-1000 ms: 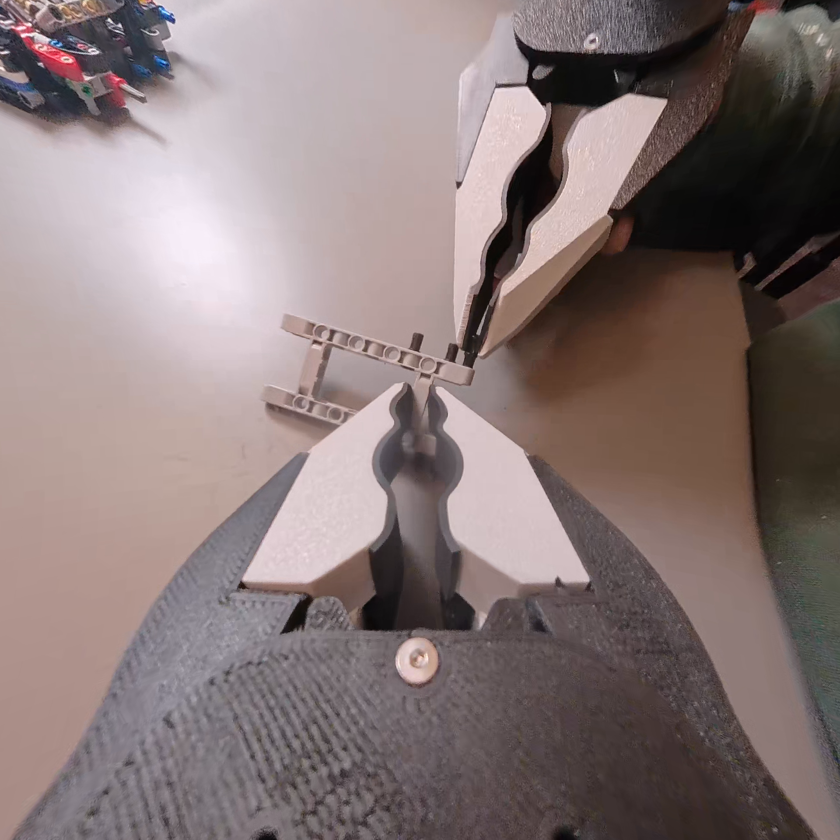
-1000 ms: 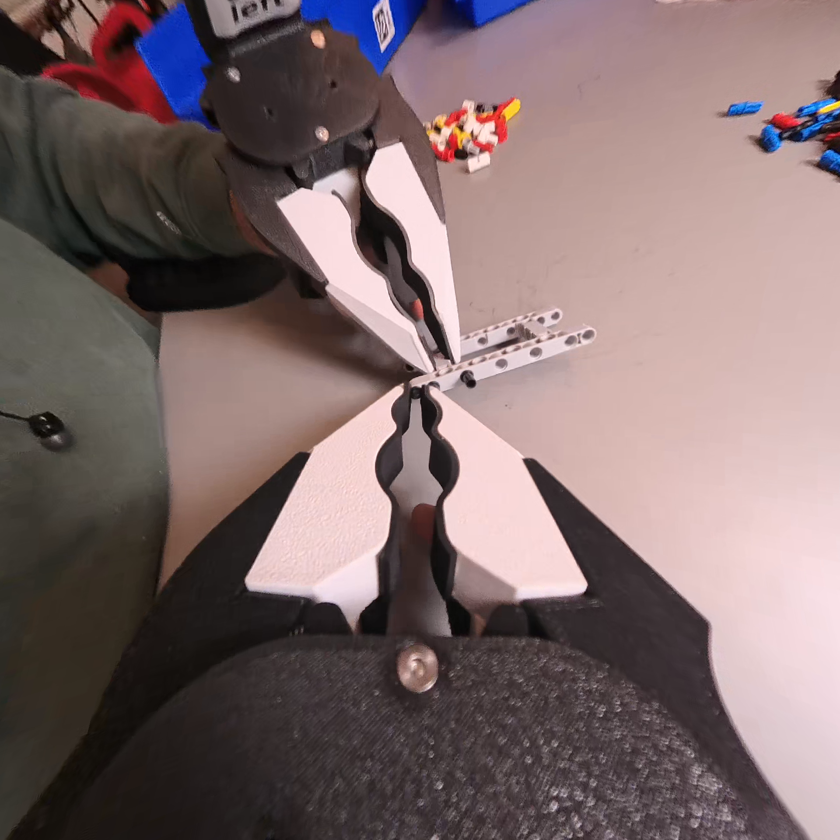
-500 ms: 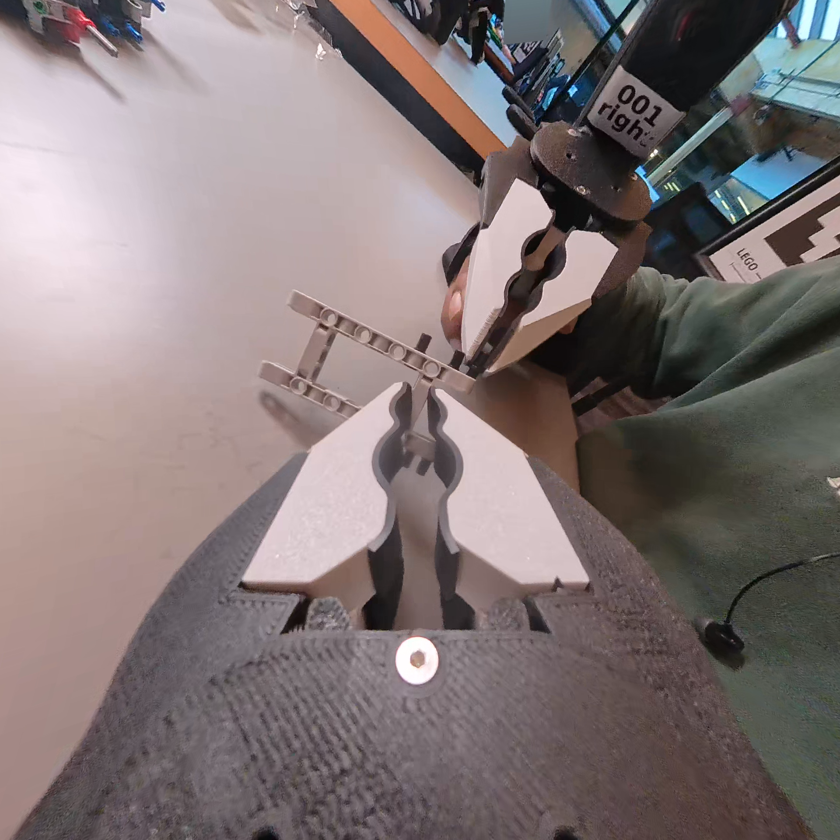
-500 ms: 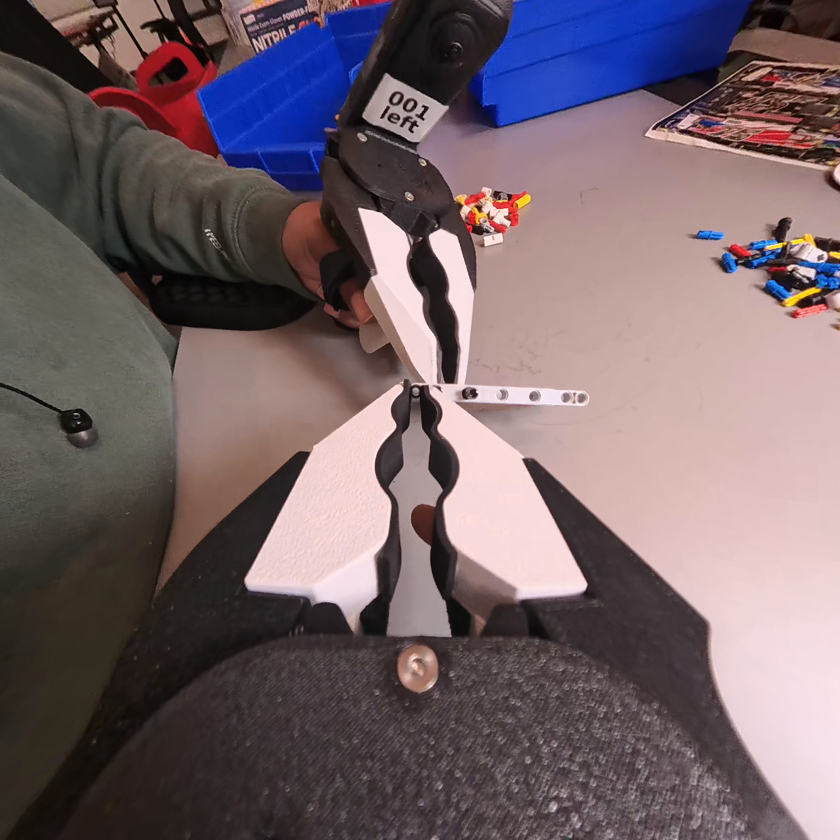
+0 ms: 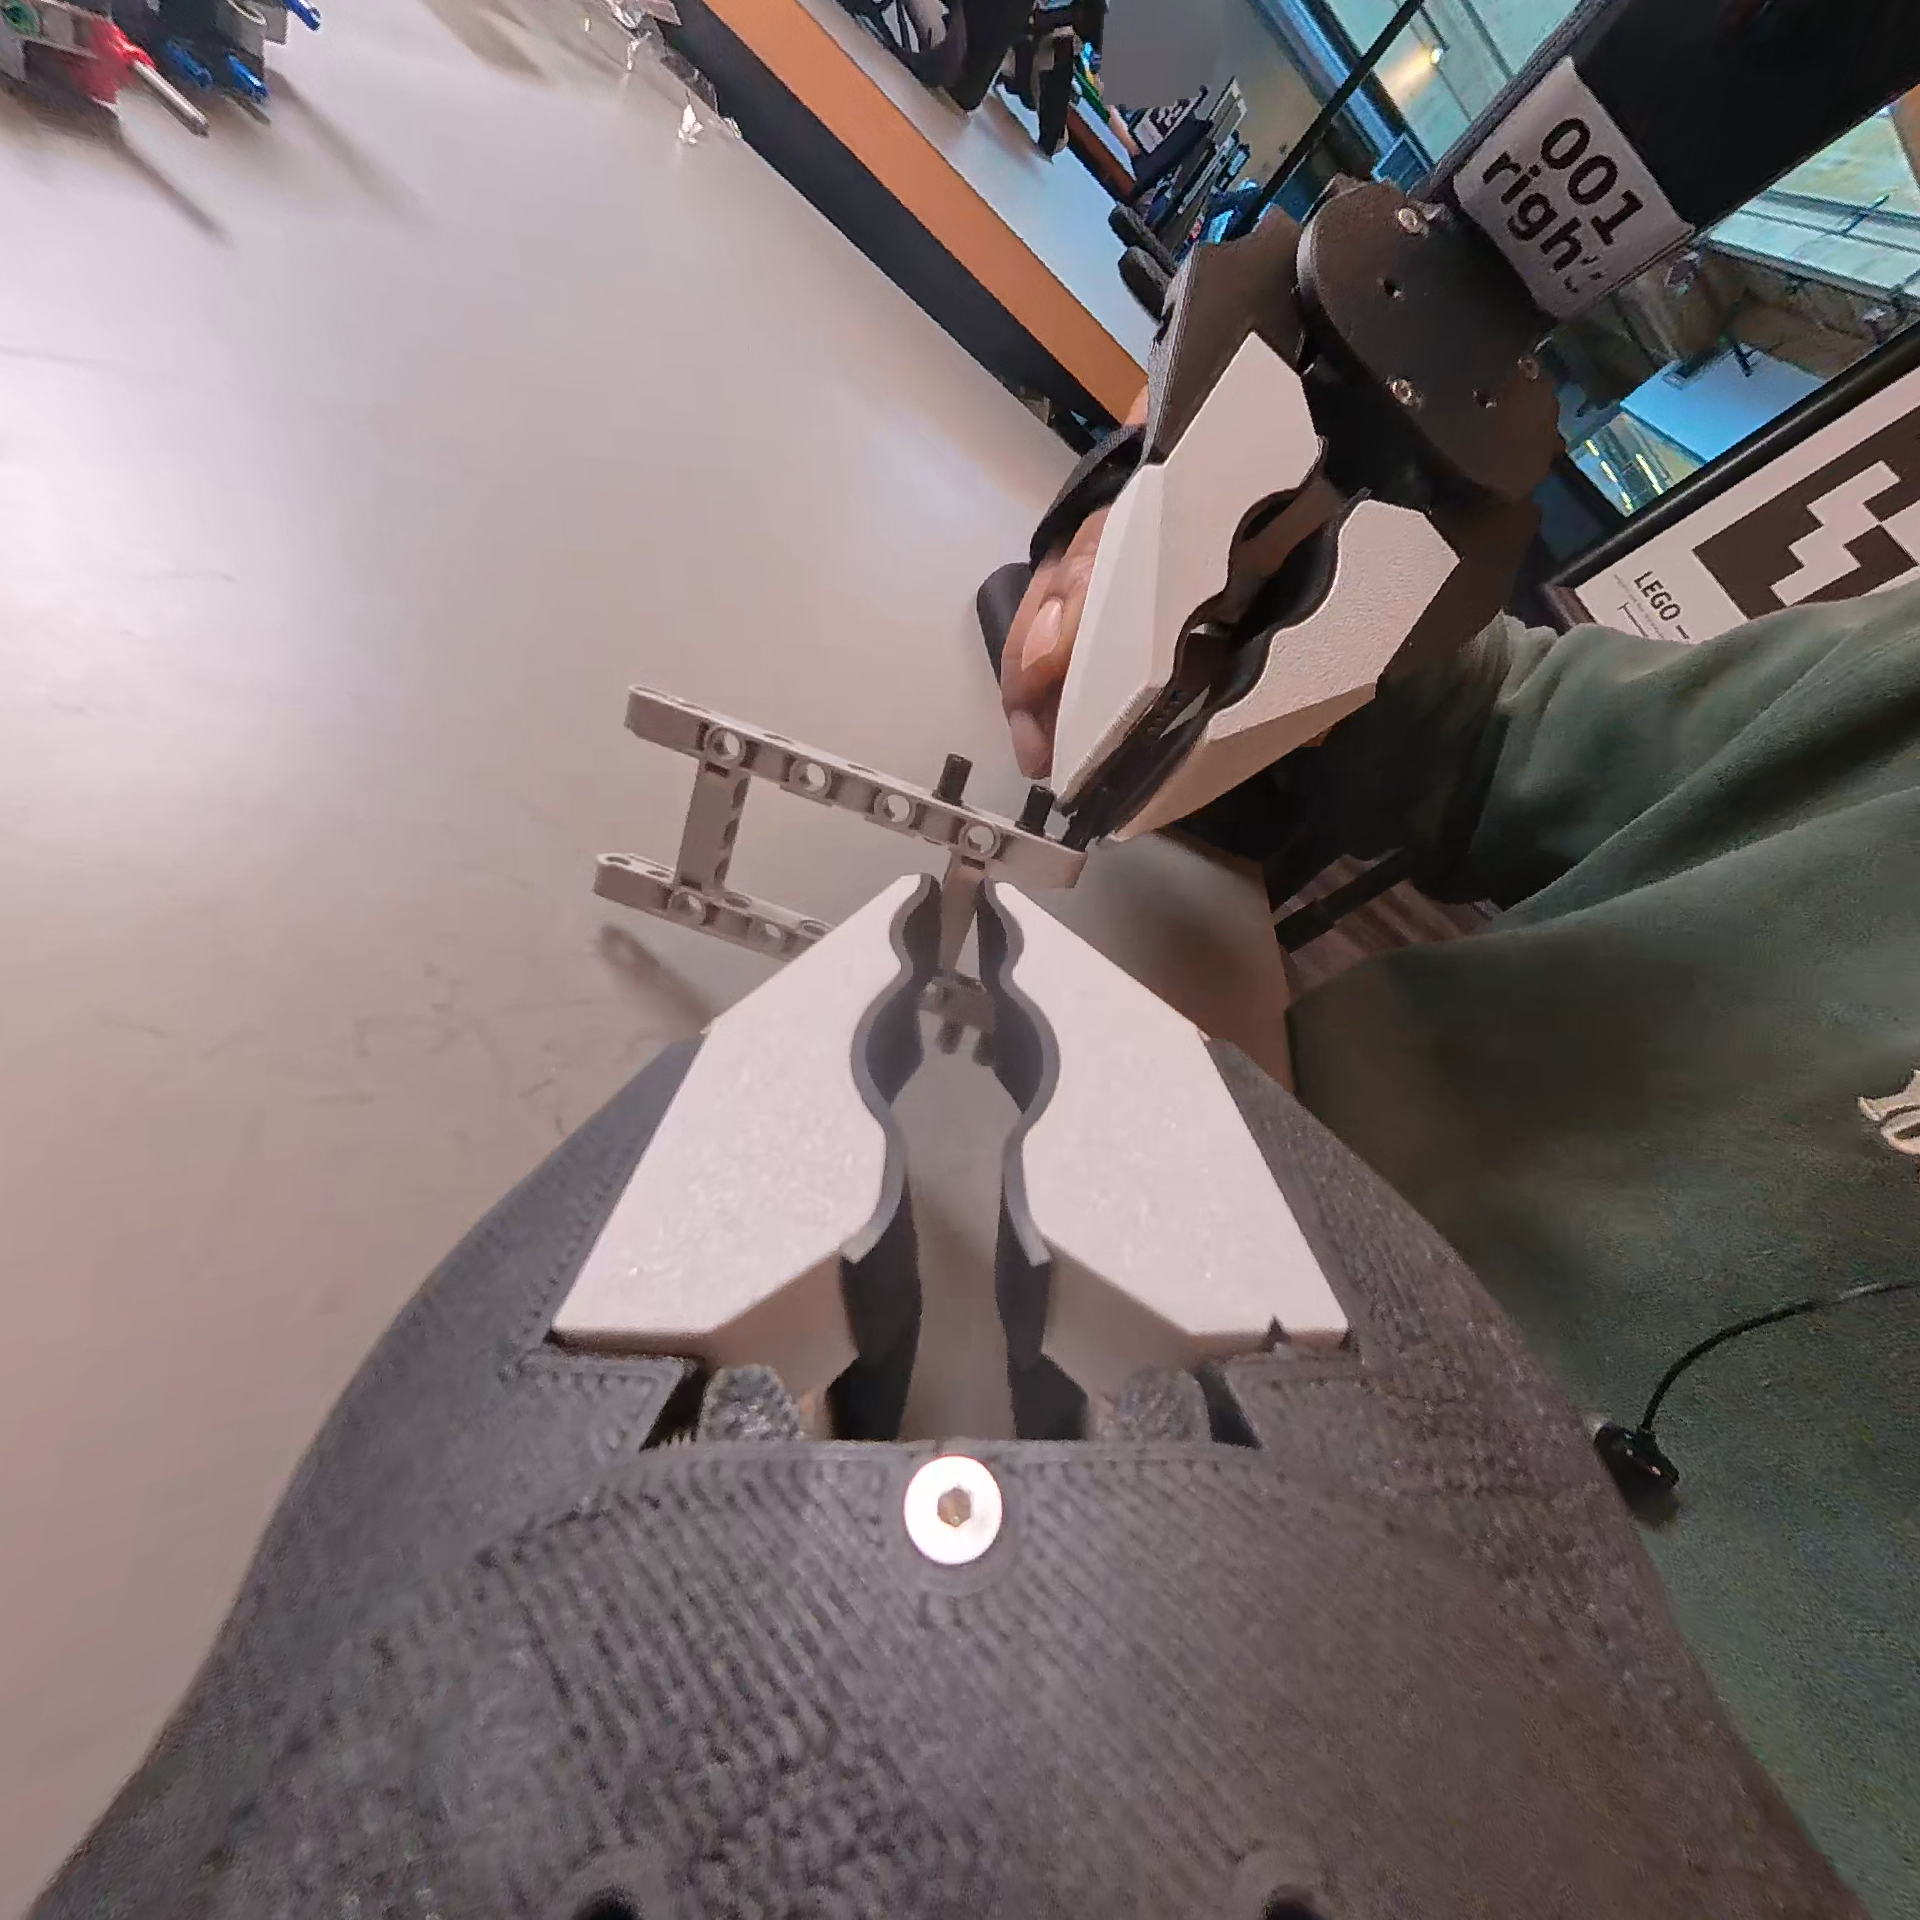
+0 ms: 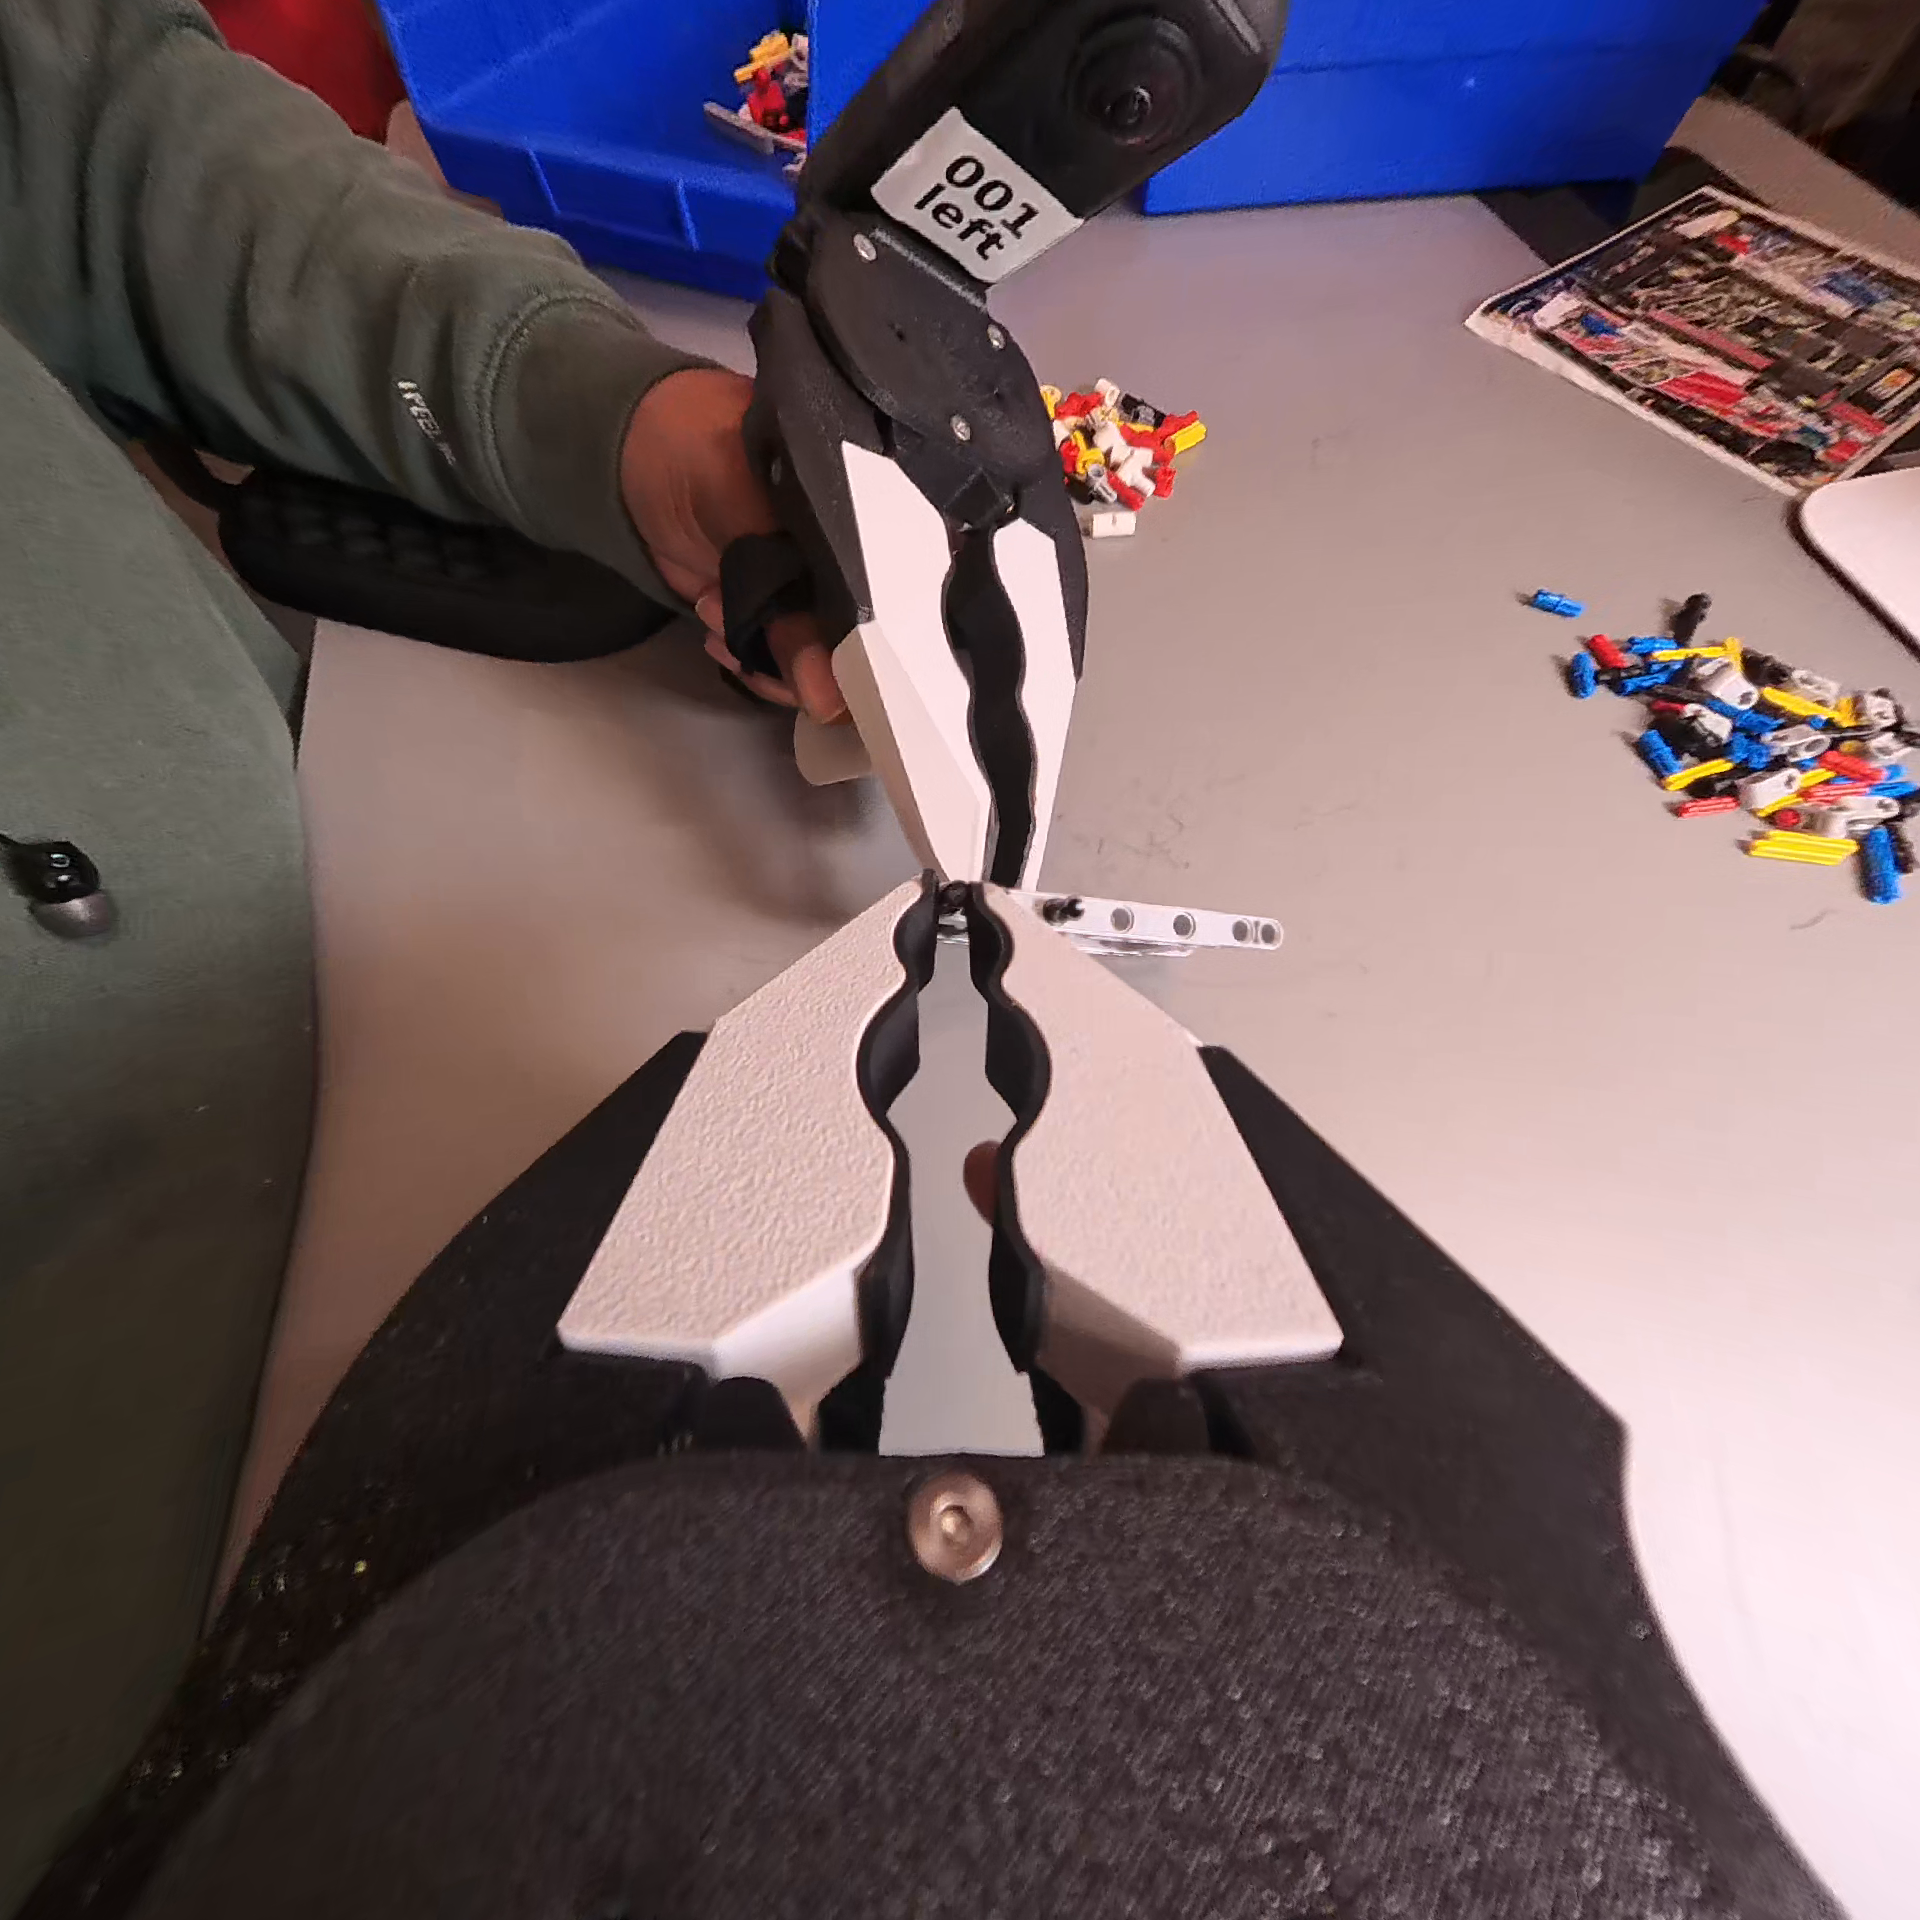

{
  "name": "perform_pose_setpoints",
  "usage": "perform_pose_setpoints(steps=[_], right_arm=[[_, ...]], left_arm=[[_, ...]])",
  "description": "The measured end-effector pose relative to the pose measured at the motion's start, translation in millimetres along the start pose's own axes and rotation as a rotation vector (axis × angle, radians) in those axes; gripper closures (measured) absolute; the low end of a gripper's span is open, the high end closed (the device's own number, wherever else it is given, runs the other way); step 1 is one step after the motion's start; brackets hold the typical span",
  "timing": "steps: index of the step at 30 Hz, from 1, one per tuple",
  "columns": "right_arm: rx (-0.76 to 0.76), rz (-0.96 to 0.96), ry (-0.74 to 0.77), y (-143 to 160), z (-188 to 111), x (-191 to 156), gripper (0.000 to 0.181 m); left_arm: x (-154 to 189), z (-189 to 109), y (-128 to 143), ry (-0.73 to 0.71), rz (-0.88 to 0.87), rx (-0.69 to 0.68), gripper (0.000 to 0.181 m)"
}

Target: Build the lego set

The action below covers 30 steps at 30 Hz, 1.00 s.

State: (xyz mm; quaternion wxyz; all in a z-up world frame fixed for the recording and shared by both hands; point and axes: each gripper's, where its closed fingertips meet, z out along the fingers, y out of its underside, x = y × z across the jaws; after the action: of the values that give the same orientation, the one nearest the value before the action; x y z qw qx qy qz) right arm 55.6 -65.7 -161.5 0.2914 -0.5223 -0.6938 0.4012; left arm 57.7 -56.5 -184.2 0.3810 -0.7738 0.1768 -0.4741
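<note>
A grey lego frame (image 5: 831,795) of two long beams joined by short cross beams is held just above the table. My left gripper (image 5: 961,894) is shut on the near cross beam of the frame. Two black pins (image 5: 953,774) stand up from the upper beam. My right gripper (image 5: 1086,831) comes in from the right and is shut on a small black pin at that beam's near end. In the right wrist view my right gripper (image 6: 954,894) meets the left gripper (image 6: 992,878) tip to tip, and the frame (image 6: 1174,923) shows edge-on to the right.
A pile of loose coloured pieces (image 6: 1756,748) lies at the right and a smaller pile (image 6: 1122,447) behind the left gripper. Blue bins (image 6: 623,135) stand at the back, with an instruction booklet (image 6: 1704,332) at the far right. A part-built model (image 5: 104,62) sits far left. Left and right tips are no more than a few centimetres apart. The part-built model (image 5: 104,62) is about equally far from each gripper, around 25 cm.
Both grippers have tilted and lifted the frame, which was near the table a second ago. The frame now shows edge-on in the right wrist view. Both grips are unchanged.
</note>
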Motion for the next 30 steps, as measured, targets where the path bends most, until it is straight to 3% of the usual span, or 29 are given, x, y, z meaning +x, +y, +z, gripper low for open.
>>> perform_pose_setpoints(steps=[4, 8, 11, 20, 23, 30], right_arm=[[0.021, -0.041, 0.017, -4, -3, 0, 0.176], [0.042, -0.151, 0.04, -9, -6, -3, 0.155], [0.059, -0.29, 0.086, -14, -9, -5, 0.153], [0.087, -0.488, 0.257, -20, -8, 2, 0.153], [0.094, -0.525, 0.304, -21, -5, 5, 0.162], [0.092, -0.552, 0.304, -22, -4, 3, 0.167]], left_arm=[[3, -2, -3, 0.008, 0.008, 0.014, 0.176], [6, -3, -6, 0.037, -0.021, 0.034, 0.176], [8, -3, -7, 0.058, -0.048, 0.044, 0.177], [13, -4, -12, 0.101, -0.117, 0.08, 0.176], [15, -4, -13, 0.112, -0.143, 0.091, 0.176], [17, -5, -14, 0.151, -0.216, 0.106, 0.176]])
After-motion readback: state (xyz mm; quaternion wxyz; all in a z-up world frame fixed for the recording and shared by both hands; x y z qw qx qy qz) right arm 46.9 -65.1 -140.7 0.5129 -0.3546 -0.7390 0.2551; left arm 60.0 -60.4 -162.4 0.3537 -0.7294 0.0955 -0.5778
